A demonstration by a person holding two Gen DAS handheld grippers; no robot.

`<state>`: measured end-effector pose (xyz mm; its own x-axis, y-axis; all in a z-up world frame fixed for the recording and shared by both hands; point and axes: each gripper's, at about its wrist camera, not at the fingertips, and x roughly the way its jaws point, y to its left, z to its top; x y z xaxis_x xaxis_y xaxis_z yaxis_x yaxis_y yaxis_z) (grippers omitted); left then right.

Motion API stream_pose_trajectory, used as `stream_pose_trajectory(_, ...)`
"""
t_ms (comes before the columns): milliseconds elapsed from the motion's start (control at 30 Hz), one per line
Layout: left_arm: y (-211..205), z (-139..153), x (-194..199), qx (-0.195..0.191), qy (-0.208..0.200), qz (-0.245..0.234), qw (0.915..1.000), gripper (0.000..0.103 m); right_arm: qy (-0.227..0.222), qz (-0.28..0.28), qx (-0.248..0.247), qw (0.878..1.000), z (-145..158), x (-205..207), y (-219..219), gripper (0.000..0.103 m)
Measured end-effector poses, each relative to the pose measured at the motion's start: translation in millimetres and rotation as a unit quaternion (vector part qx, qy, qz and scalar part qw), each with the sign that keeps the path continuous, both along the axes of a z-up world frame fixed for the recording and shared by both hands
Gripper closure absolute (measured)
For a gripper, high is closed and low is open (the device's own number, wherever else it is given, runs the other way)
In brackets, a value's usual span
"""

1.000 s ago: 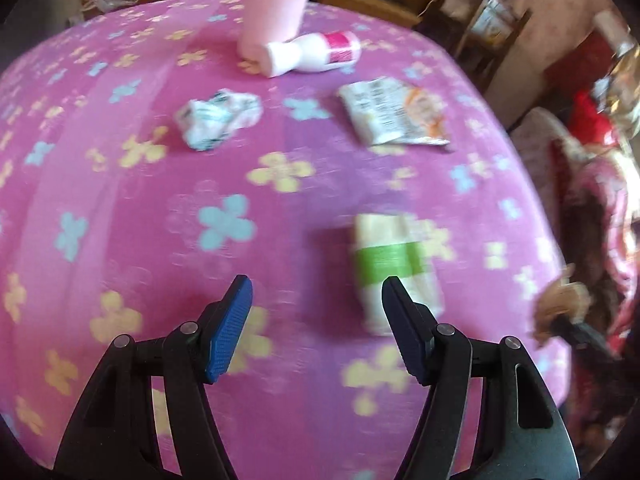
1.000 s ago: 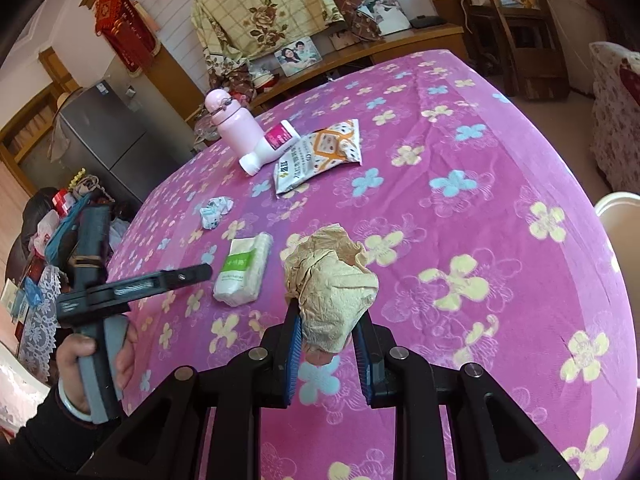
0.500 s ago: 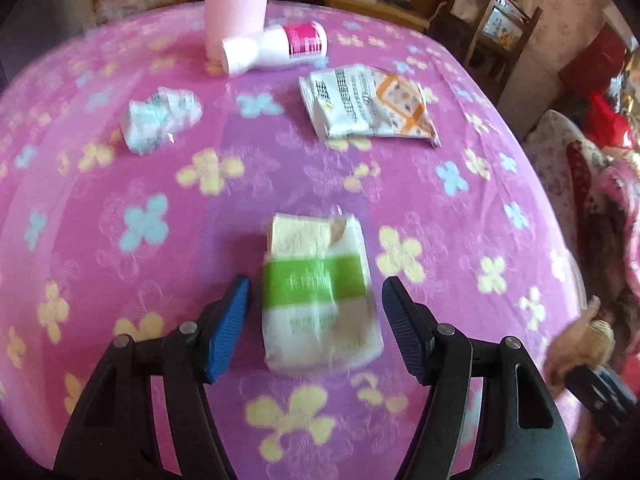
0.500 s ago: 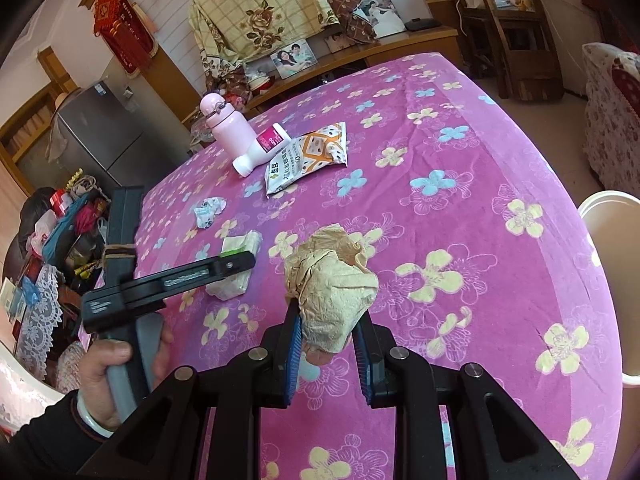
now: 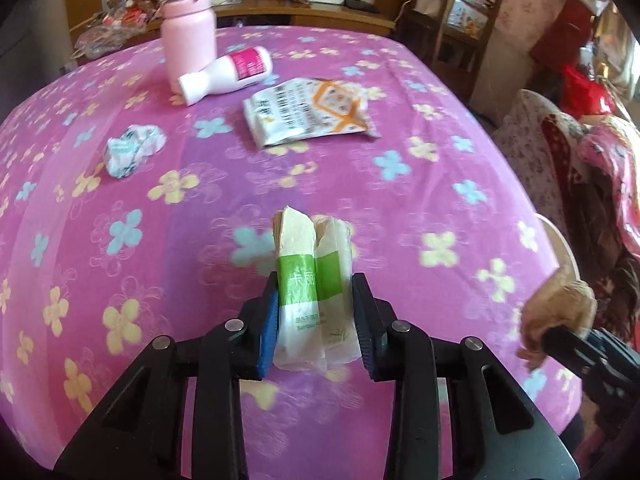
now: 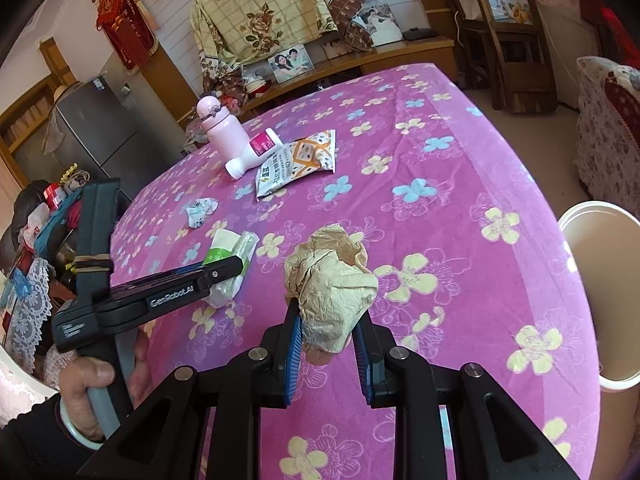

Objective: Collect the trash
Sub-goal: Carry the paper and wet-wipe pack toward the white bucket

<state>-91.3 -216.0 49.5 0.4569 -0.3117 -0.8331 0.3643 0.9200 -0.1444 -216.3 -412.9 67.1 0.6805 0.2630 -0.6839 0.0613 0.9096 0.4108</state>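
Left wrist: left gripper, jaws closing on tissue pack lying on the cloth; soft pack may buckle and slip.
Right wrist: right gripper clamped on paper wad; only here, white bin beside the table.

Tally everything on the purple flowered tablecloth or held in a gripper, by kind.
Bottles: 2, an upright pink bottle and a fallen white bottle with pink label.
Packets: 2, a green-banded tissue pack and a white-orange snack bag.
Crumpled wads: 2, a white-green wrapper and brown paper.
Total: 6.
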Motion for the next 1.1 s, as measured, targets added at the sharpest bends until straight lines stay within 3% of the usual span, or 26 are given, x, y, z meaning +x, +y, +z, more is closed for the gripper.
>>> stream_pose_trajectory(333, -45.2, 28.5, -31.7, -0.063, 0.004, -0.067, 0.9958, 0.072, -0.007, -0.040, -0.022, 0.999, 10.5, -24.4, -32.7, 0.080)
stream_pose_trajectory(1100, -187.1, 24.7, -84.9, -0.055, 0.007, -0.183, 0.9815, 0.072, 0.017, -0.149, -0.018, 0.988, -3.6, -90.1, -144.4, 0.080)
